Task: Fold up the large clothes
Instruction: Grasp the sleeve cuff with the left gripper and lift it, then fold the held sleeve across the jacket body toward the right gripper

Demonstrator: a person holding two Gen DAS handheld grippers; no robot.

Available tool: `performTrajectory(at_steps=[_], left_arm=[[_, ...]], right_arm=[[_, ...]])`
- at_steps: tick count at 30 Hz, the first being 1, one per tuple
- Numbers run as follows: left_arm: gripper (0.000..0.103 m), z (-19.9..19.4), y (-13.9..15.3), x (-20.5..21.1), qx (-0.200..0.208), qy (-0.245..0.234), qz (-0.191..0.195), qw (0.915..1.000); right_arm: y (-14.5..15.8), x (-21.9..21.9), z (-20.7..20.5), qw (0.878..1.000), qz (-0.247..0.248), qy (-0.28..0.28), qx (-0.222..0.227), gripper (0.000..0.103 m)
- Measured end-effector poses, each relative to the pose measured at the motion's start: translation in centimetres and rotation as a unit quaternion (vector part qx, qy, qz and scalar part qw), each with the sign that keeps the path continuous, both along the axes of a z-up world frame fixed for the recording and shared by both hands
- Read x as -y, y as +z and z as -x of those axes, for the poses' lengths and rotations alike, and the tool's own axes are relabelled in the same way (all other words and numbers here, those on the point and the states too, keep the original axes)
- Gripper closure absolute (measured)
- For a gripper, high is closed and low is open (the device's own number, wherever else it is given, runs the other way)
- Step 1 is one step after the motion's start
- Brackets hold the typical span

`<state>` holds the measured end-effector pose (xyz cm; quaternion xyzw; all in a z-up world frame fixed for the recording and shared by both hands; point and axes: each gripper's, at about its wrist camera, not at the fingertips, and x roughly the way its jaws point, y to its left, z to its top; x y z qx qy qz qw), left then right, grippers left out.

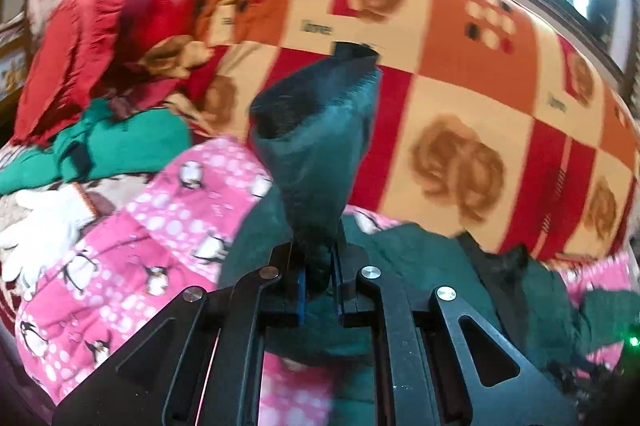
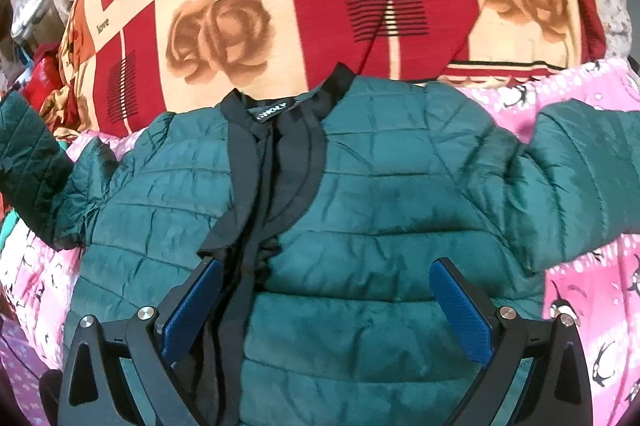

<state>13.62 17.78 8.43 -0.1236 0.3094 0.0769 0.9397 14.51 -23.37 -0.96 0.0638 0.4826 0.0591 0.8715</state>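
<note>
Nearest the left wrist camera, the left gripper (image 1: 320, 278) has its jaws clamped tight on a bunched sleeve (image 1: 316, 145) of the teal quilted puffer jacket with black collar and zip placket (image 2: 340, 226); the dark cuff opening stands up beyond the fingertips, lifted clear of the bedding. In the right wrist view the right gripper (image 2: 326, 310) hangs over the lower chest of the same jacket, its blue pads (image 2: 460, 310) spread wide, holding nothing; whether the tips touch the fabric cannot be told. The jacket lies front up on the pink penguin-print blanket (image 2: 592, 290), collar toward the red, orange and cream rose-patterned blanket (image 2: 224, 29) that covers the far side of the bed; one sleeve is spread toward the bed's right edge, the other is raised at the left. A white gloved hand (image 1: 44, 226) rests on the pink blanket near the bed's left edge, beside a heap of red and green clothes (image 1: 100, 73). Judgement: the step in hand is folding the left sleeve across the chest. To do it well, the sleeve should be carried inward in a low arc and laid flat with its cuff toward the zip line, released only once it rests. The right gripper would serve best pressing the body down near the shoulder seam, since slippery padded fabric tends to drag and spring back. Bunching at the armhole is the main risk.
</note>
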Motion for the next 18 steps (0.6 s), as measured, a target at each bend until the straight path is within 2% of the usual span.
performTrajectory(at_steps=[9, 14, 18], left_arm=[[0.094, -0.8, -0.9, 9.5, -0.02, -0.082, -0.041, 0.9956], [0.094, -1.4, -2.3, 15.2, -0.035, -0.127, -0.068, 0.989], [0.095, -2.1, -4.3, 19.3, -0.059, -0.156, -0.072, 0.9834]], right_arm=[[0.2, 3.2, 0.7, 1.0, 0.002, -0.022, -0.002, 0.0], [-0.2, 4.7, 0.9, 0.999, 0.0, -0.032, -0.003, 0.0], [-0.7, 5.8, 0.9, 0.999, -0.008, -0.039, -0.006, 0.0]])
